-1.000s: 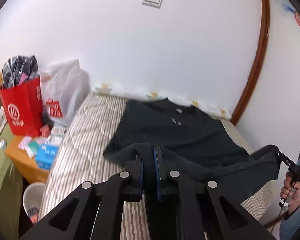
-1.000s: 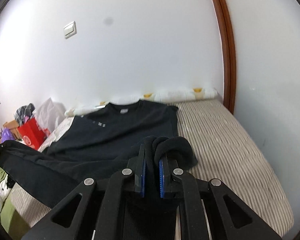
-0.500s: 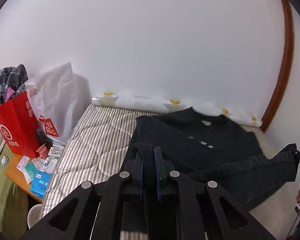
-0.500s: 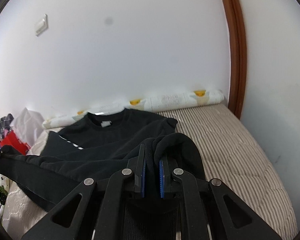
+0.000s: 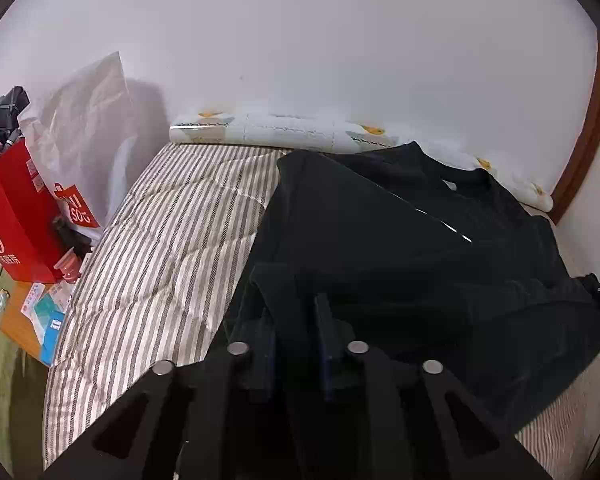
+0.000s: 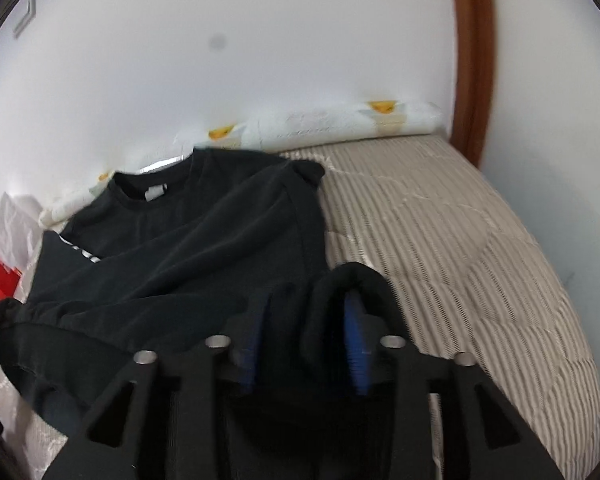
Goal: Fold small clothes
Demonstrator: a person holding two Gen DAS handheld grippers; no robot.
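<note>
**Listener:** What is lying in front of you?

**Operator:** I am looking at a black shirt (image 5: 400, 240) lying on a striped bed (image 5: 160, 248), collar toward the white wall. Its lower edge is being brought up over the body, so the cloth is lying doubled near me.

**Listener:** What are your tools doing?

**Operator:** My left gripper (image 5: 296, 320) is holding one corner of that edge. Its jaws have just been opening a little, yet the cloth is still filling the narrow gap between them, so I am calling it clenched on the shirt. My right gripper (image 6: 310, 320) has just been opening much wider. A fold of shirt is hanging between its blue pads (image 6: 356, 344), but the pads are standing clear of it, so that side is released.

**Listener:** Any bags or boxes nearby?

**Operator:** Yes, beside the bed on the left. A red paper bag (image 5: 12, 220) is standing upright with dark checked fabric (image 5: 0, 116) bulging out of its top. A white plastic bag (image 5: 84, 120) is leaning against the wall just behind it; I cannot tell what is inside. Below them, small boxes and packets (image 5: 48, 316) are sitting on a wooden surface (image 5: 16, 324).

**Listener:** Anything else?

**Operator:** A white rolled pad (image 5: 284, 132) with yellow marks is lying along the wall at the head of the bed.
</note>
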